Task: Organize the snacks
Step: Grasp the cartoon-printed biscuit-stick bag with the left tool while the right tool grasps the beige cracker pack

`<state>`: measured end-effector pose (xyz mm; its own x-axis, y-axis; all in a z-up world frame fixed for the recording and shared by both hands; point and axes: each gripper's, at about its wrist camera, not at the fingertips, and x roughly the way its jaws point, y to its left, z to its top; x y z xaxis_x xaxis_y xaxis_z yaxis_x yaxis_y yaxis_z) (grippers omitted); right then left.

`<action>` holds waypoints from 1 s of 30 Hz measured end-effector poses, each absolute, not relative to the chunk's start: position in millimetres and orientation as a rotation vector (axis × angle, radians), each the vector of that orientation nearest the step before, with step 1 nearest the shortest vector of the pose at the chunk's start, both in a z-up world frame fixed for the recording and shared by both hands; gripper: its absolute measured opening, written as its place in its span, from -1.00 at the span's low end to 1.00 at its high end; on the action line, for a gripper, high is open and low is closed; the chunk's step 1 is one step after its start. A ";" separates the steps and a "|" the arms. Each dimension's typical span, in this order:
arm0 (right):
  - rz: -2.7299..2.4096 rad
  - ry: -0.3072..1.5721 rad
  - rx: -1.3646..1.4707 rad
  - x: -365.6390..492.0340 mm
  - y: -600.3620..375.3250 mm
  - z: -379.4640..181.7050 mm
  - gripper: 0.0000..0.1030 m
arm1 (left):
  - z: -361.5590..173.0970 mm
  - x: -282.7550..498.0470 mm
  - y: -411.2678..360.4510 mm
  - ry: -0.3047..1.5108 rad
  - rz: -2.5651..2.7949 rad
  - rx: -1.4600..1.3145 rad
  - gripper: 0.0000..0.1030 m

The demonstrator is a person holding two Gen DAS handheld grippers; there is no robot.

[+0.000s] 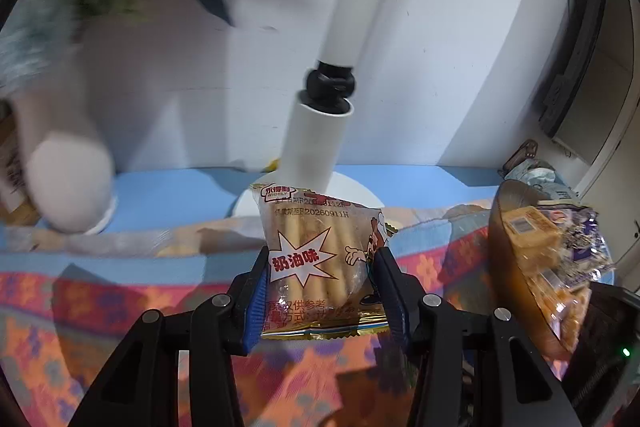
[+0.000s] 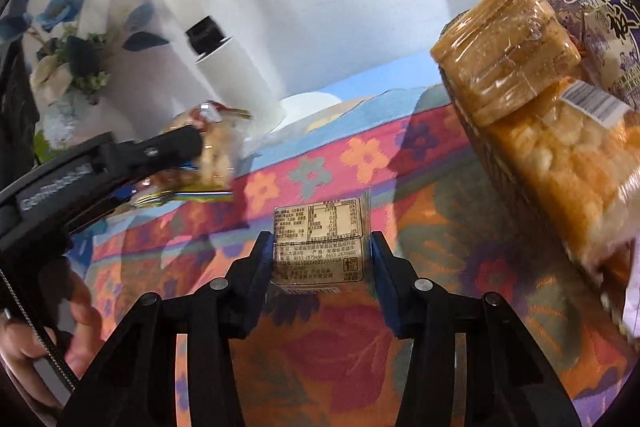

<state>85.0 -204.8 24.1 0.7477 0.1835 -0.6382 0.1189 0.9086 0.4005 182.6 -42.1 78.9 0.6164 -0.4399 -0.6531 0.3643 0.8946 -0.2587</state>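
At the far left of the left wrist view a blurred white vase (image 1: 70, 183) of blue flowers stands on the blue strip at the back of the desk (image 1: 100, 307), which is covered by a bright flowered cloth. Further right, a white lamp post (image 1: 316, 143) rises from a round white base. In front of it the left tool (image 1: 320, 279) has its blue-padded fingers (image 1: 256, 291) pressed against both sides of a biscuit-stick packet (image 1: 316, 259), which stands upright between them, printed with a red-and-white starburst, lifted clear of the cloth. To the right, a brown bowl (image 1: 504, 239) holds several wrapped snacks, a yellow one and a purple one among them.

In the right wrist view, the left tool (image 2: 192, 147) shows at the left with its packet, and a hand (image 2: 40, 331) grips a handle at the lower left corner. In the centre the right tool (image 2: 320, 259) is closed on a small clear packet (image 2: 318, 243), label side up with printed text; its jaws are narrowed against the wrapper's edges, just above or on the cloth, which I cannot tell. At the right a stacked cracker pack (image 2: 504, 59) and an orange puffed-snack bar (image 2: 560, 167) loom close in the bowl.
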 end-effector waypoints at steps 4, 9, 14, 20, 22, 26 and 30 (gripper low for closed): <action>0.103 0.755 0.427 66.8 -192.5 28.2 -0.10 | 85.8 151.8 -15.7 0.800 -0.453 -0.127 -0.06; 0.137 0.813 0.308 43.6 -184.5 30.9 -0.10 | 71.9 103.4 5.5 0.858 -0.445 -0.137 -0.06; 0.133 0.891 0.202 21.8 -180.8 15.2 -0.10 | 35.4 68.3 8.3 0.935 -0.399 -0.094 -0.05; 0.126 0.887 0.150 9.5 -181.8 11.9 0.19 | 24.8 52.7 5.8 0.929 -0.286 -0.051 0.80; 0.134 0.882 0.117 9.6 -179.5 12.3 0.34 | 25.0 47.6 0.8 0.893 -0.297 -0.016 0.86; 0.080 0.882 0.004 17.7 -170.6 9.6 0.43 | 14.2 52.5 -13.8 0.894 -0.247 0.098 0.92; 0.087 0.880 -0.020 21.8 -170.5 5.0 0.79 | 0.7 65.7 -6.9 0.918 -0.221 0.053 1.00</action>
